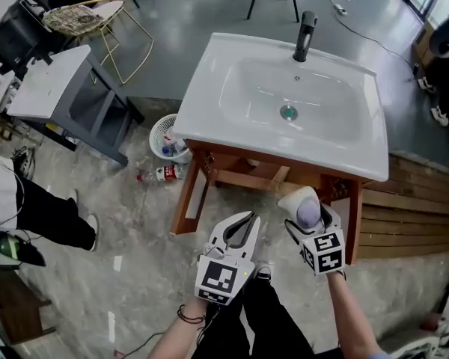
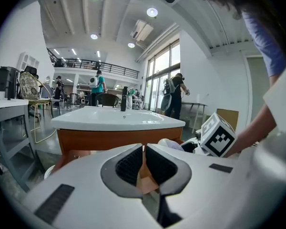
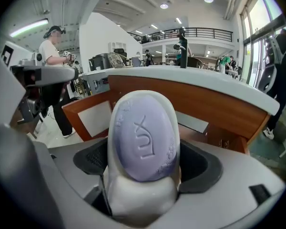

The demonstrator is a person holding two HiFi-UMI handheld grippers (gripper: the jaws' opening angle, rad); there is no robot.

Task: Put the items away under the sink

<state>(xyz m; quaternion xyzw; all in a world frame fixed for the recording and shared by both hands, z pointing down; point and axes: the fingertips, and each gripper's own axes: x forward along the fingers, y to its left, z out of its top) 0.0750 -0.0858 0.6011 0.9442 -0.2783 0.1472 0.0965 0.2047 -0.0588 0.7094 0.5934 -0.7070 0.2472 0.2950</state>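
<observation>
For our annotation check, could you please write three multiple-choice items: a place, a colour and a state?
1. Where does the plastic bottle lie relative to the sink? A in it; B on the floor to its left; C on the floor to its right.
2. What colour is the soap bar in the dish held by the right gripper? A purple; B green; C yellow.
3. The left gripper is: A wide open; B shut on a cloth; C shut, empty.
Answers: 1 B, it lies by the white basket; 2 A, the right gripper view shows purple; 3 C, its jaws meet with nothing between.
</observation>
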